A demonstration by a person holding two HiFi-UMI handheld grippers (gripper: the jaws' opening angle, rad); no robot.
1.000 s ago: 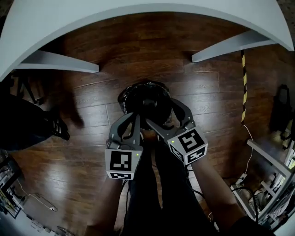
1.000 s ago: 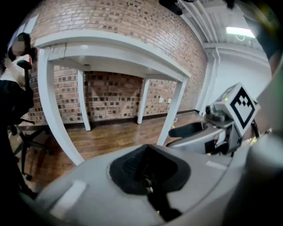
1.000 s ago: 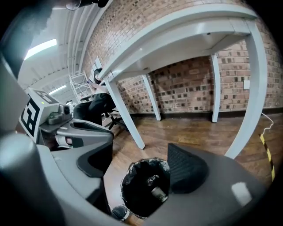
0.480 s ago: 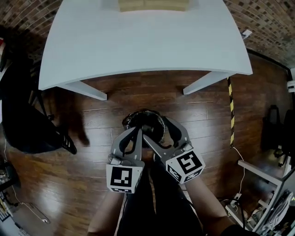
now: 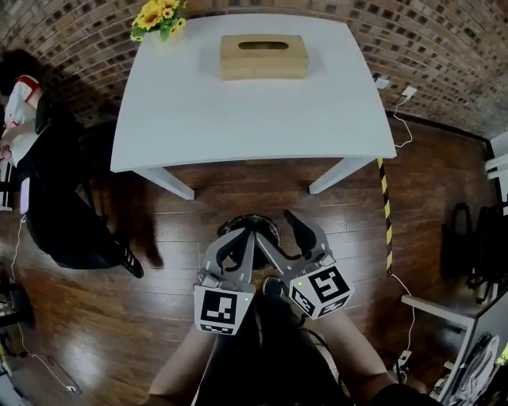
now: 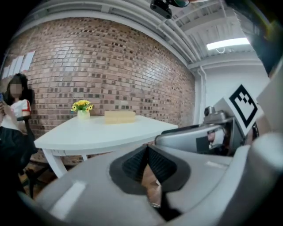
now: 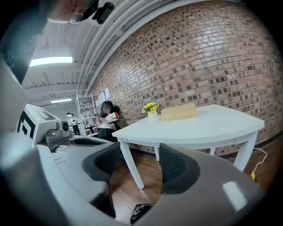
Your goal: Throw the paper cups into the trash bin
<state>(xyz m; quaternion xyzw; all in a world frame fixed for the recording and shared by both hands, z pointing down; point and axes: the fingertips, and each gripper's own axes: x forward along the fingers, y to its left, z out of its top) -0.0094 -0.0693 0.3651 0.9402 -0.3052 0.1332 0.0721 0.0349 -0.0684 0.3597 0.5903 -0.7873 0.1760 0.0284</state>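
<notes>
Both claws hover side by side over the dark wooden plank floor (image 5: 95, 317), pointing at 12 o'clock toward the broad white bench (image 5: 238, 119). Left claw (image 6: 147, 154): ribbed pads pressed together at the tips, nothing pinched, only floor showing thru the sliver below. Right claw (image 7: 140, 167): jaws spread w/ bare floor between the pads; they have just been closing, on nothing.

The round dark trash bin w/ black liner (image 5: 242, 220) sits on the floor at 12 o'clock of the claw tips, near the bench's front edge. The claws cover most of its mouth in the head view, so its contents can't be read. No paper cup shows anywhere — not in a claw, on the bench or on the floor. The bench carries only a pale wooden tissue box (image 5: 263, 56) at its far middle and a pot of yellow flowers (image 5: 157, 14) at its 11 o'clock corner. My read: cups prob. already binned, task at or near its end.

Risks: the claws sit v. close, the right one's inner jaw crossing by the left one's tip — a sideways swing could knock them together. The bin stands right by the holder's legs, so a step fwd could tip it and spill it. A seated person in dark clothes (image 5: 55, 214) at 9 o'clock is well apart, so little risk there.
</notes>
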